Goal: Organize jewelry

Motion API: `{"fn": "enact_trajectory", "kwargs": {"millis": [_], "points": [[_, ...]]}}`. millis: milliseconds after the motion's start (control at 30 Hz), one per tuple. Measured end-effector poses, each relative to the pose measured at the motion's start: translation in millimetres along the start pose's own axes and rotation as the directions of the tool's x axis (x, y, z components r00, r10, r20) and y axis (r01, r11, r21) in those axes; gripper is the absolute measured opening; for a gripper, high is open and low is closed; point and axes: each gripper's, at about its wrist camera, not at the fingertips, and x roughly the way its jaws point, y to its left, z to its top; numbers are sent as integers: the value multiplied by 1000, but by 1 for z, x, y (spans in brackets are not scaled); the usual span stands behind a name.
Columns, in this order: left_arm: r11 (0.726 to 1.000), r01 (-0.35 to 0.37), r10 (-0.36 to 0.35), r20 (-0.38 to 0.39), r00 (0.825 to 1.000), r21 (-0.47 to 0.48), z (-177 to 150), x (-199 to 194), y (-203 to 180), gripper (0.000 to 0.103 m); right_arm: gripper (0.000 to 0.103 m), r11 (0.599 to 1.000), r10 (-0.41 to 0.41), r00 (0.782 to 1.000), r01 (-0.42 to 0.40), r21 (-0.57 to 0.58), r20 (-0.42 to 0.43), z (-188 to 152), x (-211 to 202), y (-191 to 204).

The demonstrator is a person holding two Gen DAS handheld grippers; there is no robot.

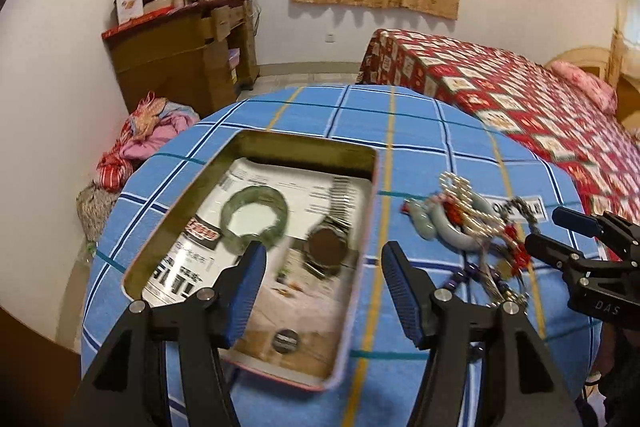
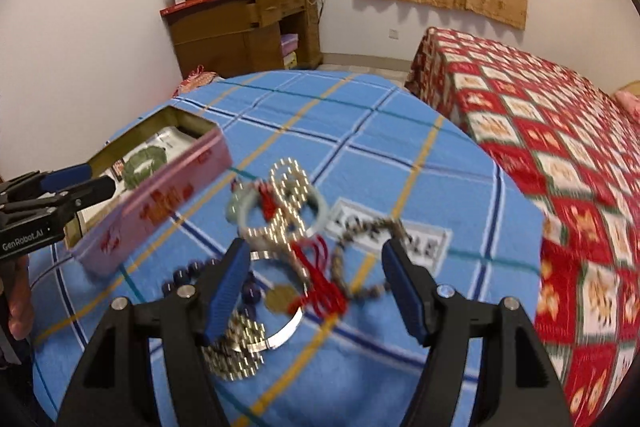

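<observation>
Left tongs [image 1: 323, 281], jaws apart and empty, above an open tin [image 1: 168, 227] holding a green bangle [image 1: 256, 215] and a watch [image 1: 326, 247]; jewelry heap [image 1: 468, 223] beside it on the checked worktop [image 1: 400, 115]; right tongs [image 1: 560, 235] at the heap's right edge

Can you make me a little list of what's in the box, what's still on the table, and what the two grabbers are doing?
box: open pink tin on the blue checked tablecloth
in the box: green bangle, wristwatch, printed paper underneath
on the table: jewelry pile beside the tin, with a pale bangle, red tassels, bead strings, a metal watch band
left gripper: open, empty, over the tin
right gripper: open, empty, over the pile
</observation>
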Motion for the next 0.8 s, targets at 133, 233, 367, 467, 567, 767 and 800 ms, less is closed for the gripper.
{"fn": "enact_trajectory", "kwargs": {"millis": [133, 233, 367, 467, 567, 767, 800], "points": [[999, -1, 1, 5, 1000, 47, -6, -4, -17, 61, 71, 1000, 6, 1000, -6, 2, -3, -11, -6, -1], [998, 6, -6, 0, 1000, 69, -11, -3, -29, 61, 71, 1000, 9, 1000, -9, 8, 2, -19, -8, -5], [995, 16, -15, -10, 1000, 96, -18, -1, -42, 61, 71, 1000, 6, 1000, -6, 21, 5, -27, -11, -9], [994, 21, -19, -14, 1000, 112, -23, 0, -49, 60, 71, 1000, -5, 1000, 5, 24, 7, -30, -11, -11], [992, 26, -24, -21, 999, 125, -26, 2, -56, 60, 71, 1000, -27, 1000, 26, 14, 4, -29, -6, -11], [991, 36, -35, -7, 999, 127, -26, -1, -59, 60, 54, 999, -31, 1000, 31, -18, 3, -22, 3, -5], [992, 37, -37, -7, 999, 124, -27, 0, -58, 60, 52, 999, -31, 1000, 31, -16, 2, -21, 4, -5]]}}
